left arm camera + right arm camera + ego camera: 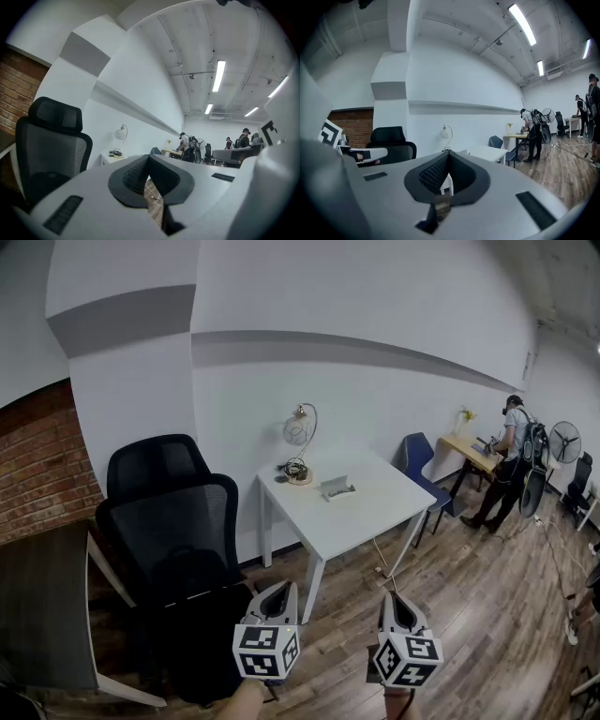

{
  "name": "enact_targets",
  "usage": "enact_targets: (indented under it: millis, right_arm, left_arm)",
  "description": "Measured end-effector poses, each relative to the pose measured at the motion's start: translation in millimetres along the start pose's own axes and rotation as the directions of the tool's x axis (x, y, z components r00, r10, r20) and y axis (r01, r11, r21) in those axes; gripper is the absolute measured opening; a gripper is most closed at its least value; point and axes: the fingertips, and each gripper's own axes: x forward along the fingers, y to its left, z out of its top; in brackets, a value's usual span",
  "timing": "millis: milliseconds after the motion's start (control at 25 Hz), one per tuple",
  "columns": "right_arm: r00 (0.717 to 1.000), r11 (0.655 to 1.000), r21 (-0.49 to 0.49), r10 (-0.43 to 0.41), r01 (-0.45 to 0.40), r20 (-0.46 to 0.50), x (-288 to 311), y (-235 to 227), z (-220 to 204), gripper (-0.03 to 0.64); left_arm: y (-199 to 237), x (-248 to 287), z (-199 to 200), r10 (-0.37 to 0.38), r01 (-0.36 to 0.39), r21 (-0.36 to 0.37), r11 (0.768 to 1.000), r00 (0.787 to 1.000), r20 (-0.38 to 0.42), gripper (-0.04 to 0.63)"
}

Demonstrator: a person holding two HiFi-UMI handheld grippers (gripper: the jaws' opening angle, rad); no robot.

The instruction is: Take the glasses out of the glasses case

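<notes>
- A black mesh chair (169, 512) stands at the far left, between the person's position and the table's left side
- The left gripper (278, 589) is held low and level over the floor (487, 615). In the left gripper view its jaws (149, 158) are pressed together with nothing between them
- A lamp (300, 442) sits on the back left corner of the white table (375, 512)
- The case (337, 487), a small grey thing, lies near the table's back edge just right of the lamp. It is too small to tell whether its lid is up, and the glasses cannot be made out
- The right gripper (398, 600) hangs beside the left one, tipped slightly down. In the right gripper view its jaws (447, 155) are also closed on nothing
- A person (506, 460) works at another desk far to the right, well apart from all this
- Step in hand, as I judge it: the approach. Both grippers are well apart from the table and the case is untouched
- The next move calls for getting up to the table's front edge and spreading the jaws. Probably one gripper steadies the case while the other reaches in for the glasses
</notes>
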Motion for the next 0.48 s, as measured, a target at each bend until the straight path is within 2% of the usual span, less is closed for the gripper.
enact_targets:
  millis: [200,480]
  right_arm:
    - [1.000,1.000,-0.007,-0.001,0.001,0.005,-3.9,-6.4,1.0,0.032]
    - [1.000,0.999,0.036,0.012,-0.013,0.016,-9.2,-16.0,-1.4,0.032]
  left_arm:
    - [-6.4,-0.6,-0.4,0.003,-0.003,0.006,1.000,1.000,0.007,0.012]
    - [-16.2,-0.5,-6.5,0.008,-0.008,0.018,1.000,1.000,-0.002,0.012]
